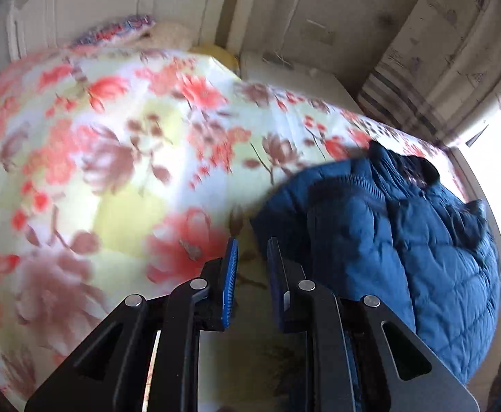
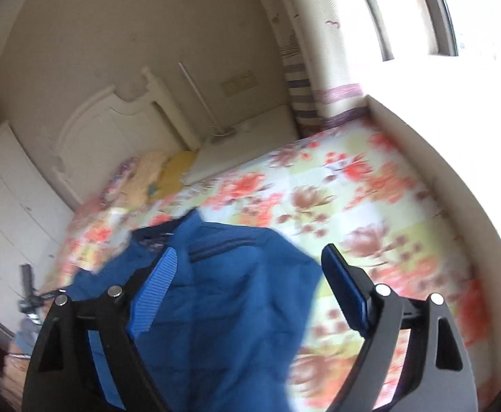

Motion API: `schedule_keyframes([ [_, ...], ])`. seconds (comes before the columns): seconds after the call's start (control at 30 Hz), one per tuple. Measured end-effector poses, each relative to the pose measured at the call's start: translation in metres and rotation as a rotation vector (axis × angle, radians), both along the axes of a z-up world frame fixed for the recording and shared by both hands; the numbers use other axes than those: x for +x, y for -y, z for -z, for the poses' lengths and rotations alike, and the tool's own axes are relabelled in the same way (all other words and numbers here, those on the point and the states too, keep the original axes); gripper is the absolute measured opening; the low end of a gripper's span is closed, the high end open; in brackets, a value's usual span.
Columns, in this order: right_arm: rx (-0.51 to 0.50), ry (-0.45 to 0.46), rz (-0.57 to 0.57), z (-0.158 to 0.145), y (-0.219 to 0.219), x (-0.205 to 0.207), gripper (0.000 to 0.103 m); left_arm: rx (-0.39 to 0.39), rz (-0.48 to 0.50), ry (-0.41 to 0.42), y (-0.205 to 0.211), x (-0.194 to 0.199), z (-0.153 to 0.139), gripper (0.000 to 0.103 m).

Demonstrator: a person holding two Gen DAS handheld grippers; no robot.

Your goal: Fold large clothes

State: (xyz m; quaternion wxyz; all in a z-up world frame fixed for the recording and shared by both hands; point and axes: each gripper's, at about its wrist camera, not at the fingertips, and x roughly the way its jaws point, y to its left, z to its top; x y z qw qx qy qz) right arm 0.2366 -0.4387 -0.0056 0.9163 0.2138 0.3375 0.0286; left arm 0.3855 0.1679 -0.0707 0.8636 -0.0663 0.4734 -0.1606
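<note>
Finding the fold barely begun, with neither tool holding cloth

We note the blue padded jacket (image 1: 387,240) lying bunched and rumpled on the floral bedspread (image 1: 113,137), no flat, squared fold visible. Our left gripper (image 1: 252,257) has its jaws nearly pressed together on nothing, the jacket just to its right. Our right gripper (image 2: 247,264) stands spread wide, the jacket below and ahead between its fingers, unpinched. We judge laying flat and folding all remain
</note>
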Motion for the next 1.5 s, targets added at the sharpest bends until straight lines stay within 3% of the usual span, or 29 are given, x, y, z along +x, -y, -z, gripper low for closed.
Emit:
schedule_keyframes([
  [0.07, -0.022, -0.081, -0.058, 0.018, -0.005, 0.012, 0.086, -0.064, 0.057, -0.022, 0.004, 0.001, 0.01, 0.018],
  [0.13, -0.105, -0.131, -0.104, 0.034, -0.02, 0.024, 0.086, -0.096, 0.071, -0.028, 0.012, 0.002, 0.014, 0.018],
  [0.27, -0.159, -0.141, -0.195, 0.049, -0.043, 0.05, 0.086, -0.136, 0.044, -0.042, 0.015, 0.019, 0.016, 0.018],
  [0.47, -0.174, -0.162, -0.243, 0.059, -0.055, 0.077, 0.086, -0.21, 0.006, -0.031, -0.002, 0.03, 0.003, 0.018],
  [0.53, -0.165, -0.17, -0.25, 0.065, -0.056, 0.081, 0.086, -0.179, 0.033, -0.023, 0.005, 0.027, -0.006, 0.028],
  [0.6, -0.158, -0.174, -0.253, 0.071, -0.056, 0.083, 0.086, -0.089, 0.043, 0.006, 0.02, 0.023, -0.014, 0.059],
  [0.7, -0.146, -0.173, -0.254, 0.073, -0.056, 0.084, 0.086, -0.057, 0.059, 0.049, 0.033, 0.02, -0.028, 0.08],
  [0.83, -0.149, -0.169, -0.253, 0.072, -0.057, 0.083, 0.086, -0.062, -0.037, 0.154, 0.022, 0.017, -0.058, 0.09],
  [0.93, -0.157, -0.171, -0.256, 0.072, -0.058, 0.084, 0.086, -0.084, 0.054, 0.152, 0.033, 0.011, -0.068, 0.094],
  [1.03, -0.161, -0.173, -0.265, 0.072, -0.059, 0.086, 0.086, 0.011, 0.175, 0.086, 0.067, 0.01, -0.052, 0.094],
  [1.13, -0.17, -0.167, -0.271, 0.07, -0.06, 0.085, 0.085, 0.119, 0.206, 0.013, 0.089, 0.019, -0.02, 0.094],
  [1.2, -0.176, -0.165, -0.271, 0.069, -0.061, 0.085, 0.085, 0.097, 0.198, -0.033, 0.089, 0.025, -0.001, 0.094],
  [1.27, -0.19, -0.155, -0.29, 0.067, -0.064, 0.084, 0.074, -0.002, 0.174, -0.043, 0.08, 0.031, 0.006, 0.094],
  [1.33, -0.224, -0.133, -0.312, 0.063, -0.069, 0.08, 0.062, -0.054, 0.135, -0.013, 0.072, 0.031, 0.004, 0.077],
  [1.4, -0.269, -0.097, -0.323, 0.058, -0.075, 0.073, 0.038, -0.099, 0.106, 0.028, 0.064, 0.026, -0.003, 0.045],
  [1.43, -0.281, -0.077, -0.33, 0.055, -0.077, 0.068, 0.026, -0.086, 0.102, 0.067, 0.063, 0.018, -0.009, 0.038],
  [1.47, -0.294, -0.061, -0.333, 0.052, -0.079, 0.063, 0.016, -0.075, 0.103, 0.092, 0.064, 0.013, -0.014, 0.026],
  [1.5, -0.305, -0.045, -0.327, 0.049, -0.081, 0.057, 0.013, -0.056, 0.096, 0.12, 0.065, 0.004, -0.02, 0.023],
])
